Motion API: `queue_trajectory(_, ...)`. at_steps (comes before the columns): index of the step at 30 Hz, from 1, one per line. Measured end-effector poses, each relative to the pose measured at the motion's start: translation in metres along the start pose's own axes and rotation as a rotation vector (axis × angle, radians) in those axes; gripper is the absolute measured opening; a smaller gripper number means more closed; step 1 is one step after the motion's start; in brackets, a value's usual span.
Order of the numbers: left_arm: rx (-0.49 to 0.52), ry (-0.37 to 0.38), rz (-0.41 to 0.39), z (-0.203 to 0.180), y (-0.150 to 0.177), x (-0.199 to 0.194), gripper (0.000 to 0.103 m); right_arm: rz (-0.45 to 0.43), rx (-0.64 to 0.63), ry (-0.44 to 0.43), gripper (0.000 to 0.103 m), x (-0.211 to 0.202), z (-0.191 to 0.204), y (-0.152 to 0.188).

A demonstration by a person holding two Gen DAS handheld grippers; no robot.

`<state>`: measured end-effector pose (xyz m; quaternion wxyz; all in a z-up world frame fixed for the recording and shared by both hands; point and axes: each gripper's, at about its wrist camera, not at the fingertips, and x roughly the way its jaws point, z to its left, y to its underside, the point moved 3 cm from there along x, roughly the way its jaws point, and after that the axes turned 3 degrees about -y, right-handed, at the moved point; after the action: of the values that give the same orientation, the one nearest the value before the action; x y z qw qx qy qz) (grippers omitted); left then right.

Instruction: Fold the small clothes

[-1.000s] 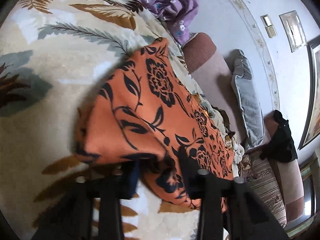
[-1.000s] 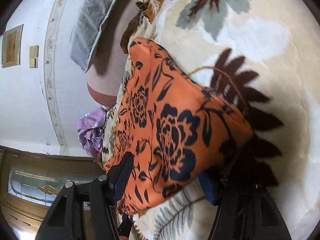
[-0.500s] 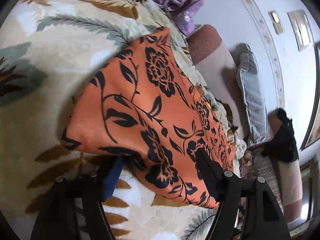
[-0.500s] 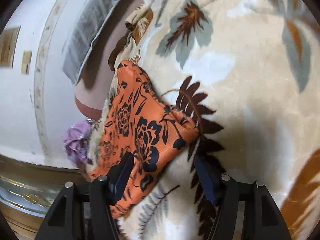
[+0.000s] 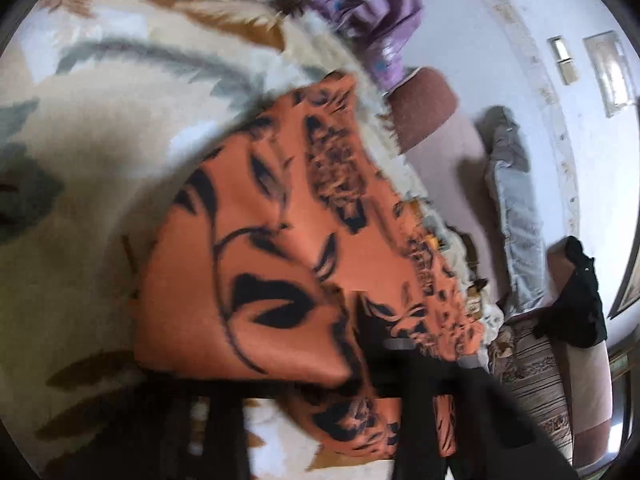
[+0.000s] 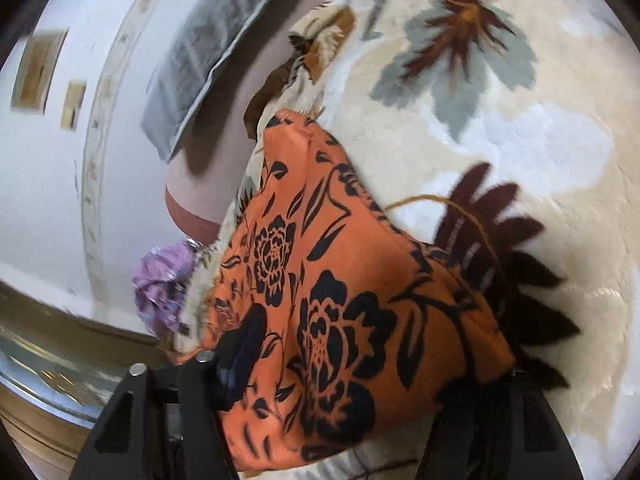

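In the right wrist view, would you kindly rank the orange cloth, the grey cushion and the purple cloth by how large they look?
1. Orange cloth, though nearness to the camera inflates it.
2. Grey cushion.
3. Purple cloth, partly hidden behind the blanket edge.

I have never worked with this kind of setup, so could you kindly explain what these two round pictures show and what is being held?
No robot arm here: a person carries a two-finger gripper in each hand, each with a fisheye camera looking along its fingers. One picture is from the left gripper, blurred, the other from the right gripper. Both look at an orange cloth with black flowers lying on a leaf-patterned blanket. Both grippers' jaws have just been closing, with the cloth's near edge between them; a firm pinch is unclear. A purple garment lies beyond.
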<state>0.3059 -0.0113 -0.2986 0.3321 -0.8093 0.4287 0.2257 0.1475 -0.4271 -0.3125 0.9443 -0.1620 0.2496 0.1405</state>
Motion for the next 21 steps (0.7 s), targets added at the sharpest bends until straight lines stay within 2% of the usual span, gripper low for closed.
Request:
queue_trajectory(1, -0.026, 0.02, 0.004, 0.004, -0.001, 0.0, 0.02, 0.023, 0.006, -0.006, 0.026, 0.004, 0.0, 0.002)
queue_trajectory(3, -0.038, 0.037, 0.005, 0.005, -0.002, -0.004, 0.017, 0.009, 0.005, -0.015, 0.019, 0.001, 0.001, 0.004)
queue_trajectory(7, 0.039, 0.035, -0.037, -0.012, 0.001, -0.024, 0.015, -0.042, -0.12, 0.006, 0.017, -0.019, 0.027, 0.009)
queue_trajectory(12, 0.069, 0.048, -0.06, -0.017, 0.016, -0.068, 0.014, -0.072, -0.195, 0.022, 0.016, -0.06, 0.045, 0.033)
queue_trajectory(15, 0.08, 0.046, -0.043, -0.012, 0.038, -0.097, 0.014, -0.061, -0.19, 0.021, 0.016, -0.088, 0.046, 0.053)
queue_trajectory(21, 0.136, 0.01, 0.039, 0.01, 0.117, -0.15, 0.015, -0.048, -0.186, 0.054, 0.016, -0.177, 0.012, 0.102)
